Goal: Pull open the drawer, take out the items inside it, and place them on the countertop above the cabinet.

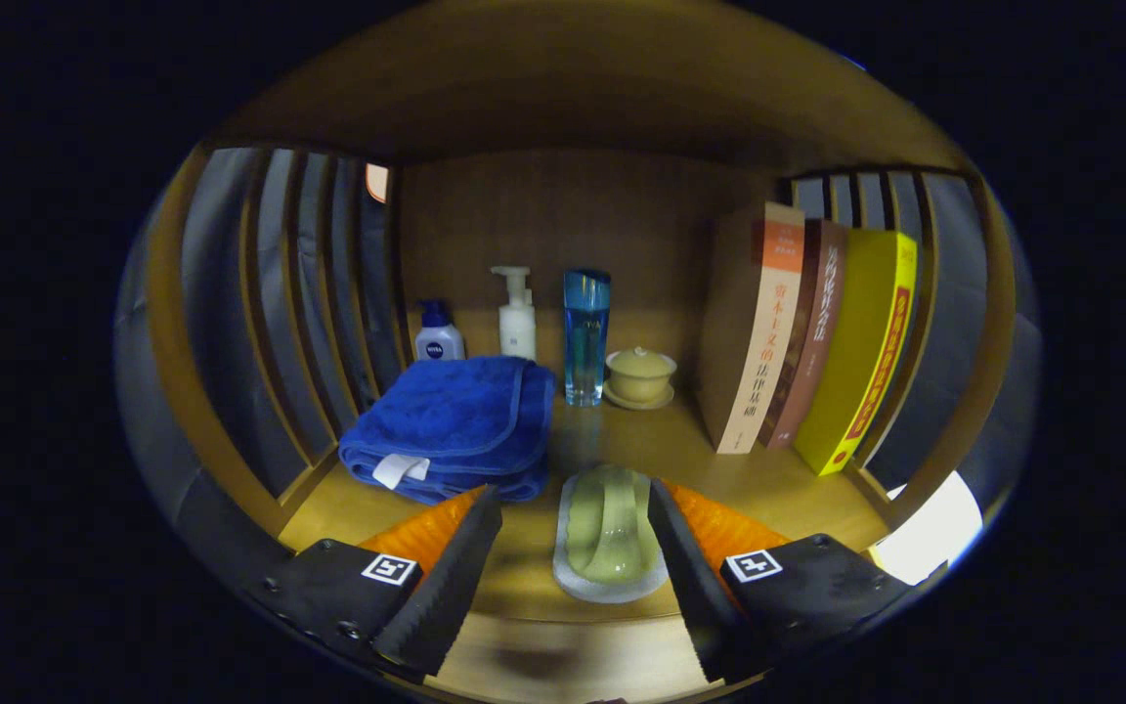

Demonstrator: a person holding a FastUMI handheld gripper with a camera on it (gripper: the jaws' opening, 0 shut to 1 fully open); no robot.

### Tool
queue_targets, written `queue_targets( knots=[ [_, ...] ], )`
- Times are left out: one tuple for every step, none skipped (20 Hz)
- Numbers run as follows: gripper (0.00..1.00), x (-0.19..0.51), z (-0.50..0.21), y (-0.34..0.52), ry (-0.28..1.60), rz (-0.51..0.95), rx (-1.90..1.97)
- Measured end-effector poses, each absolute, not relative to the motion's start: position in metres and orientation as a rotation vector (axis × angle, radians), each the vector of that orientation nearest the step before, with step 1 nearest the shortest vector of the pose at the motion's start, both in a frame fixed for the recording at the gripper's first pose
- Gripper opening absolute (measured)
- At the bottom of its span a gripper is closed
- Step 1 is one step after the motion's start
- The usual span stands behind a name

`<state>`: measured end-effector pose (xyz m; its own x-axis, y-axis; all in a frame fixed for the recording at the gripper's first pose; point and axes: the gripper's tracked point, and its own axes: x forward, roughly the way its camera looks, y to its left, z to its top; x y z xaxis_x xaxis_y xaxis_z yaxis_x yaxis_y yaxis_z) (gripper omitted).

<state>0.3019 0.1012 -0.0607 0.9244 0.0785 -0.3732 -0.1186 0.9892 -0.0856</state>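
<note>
My jaws stand open, the gripper low in the frame with its two fingers spread wide and pressing on nothing. Behind them a wooden countertop fills the middle of the picture, walled by slatted side panels at left and right. Three books stand upright at centre right, leaning a little against each other. A folded blue towel lies at centre left, just beyond my left finger. Between my fingers, nearer the right one, sits a pale green soap dish, its long axis running straight away from me toward the back wall. Farther back stand a tall blue bottle, a white pump bottle, a small lidded cup on a saucer and a small blue-capped bottle.
</note>
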Motion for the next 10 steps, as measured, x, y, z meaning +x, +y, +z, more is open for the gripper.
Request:
queue_targets(
  knots=[
    [0.99,0.294,-0.045,0.105,0.35,0.115,-0.107],
    [0.99,0.283,-0.03,0.109,0.321,0.127,-0.1],
    [0.99,0.274,-0.017,0.112,0.294,0.137,-0.089],
    [0.99,0.263,-0.006,0.116,0.266,0.155,-0.074],
    [0.99,0.249,0.004,0.12,0.247,0.176,-0.07],
    [0.99,0.233,0.011,0.121,0.229,0.189,-0.07],
    [0.99,0.218,0.016,0.123,0.207,0.198,-0.061],
    [0.99,0.203,0.018,0.125,0.188,0.209,-0.046],
    [0.99,0.185,0.017,0.127,0.178,0.222,-0.025],
    [0.99,0.168,0.017,0.128,0.164,0.229,0.001]
  ],
)
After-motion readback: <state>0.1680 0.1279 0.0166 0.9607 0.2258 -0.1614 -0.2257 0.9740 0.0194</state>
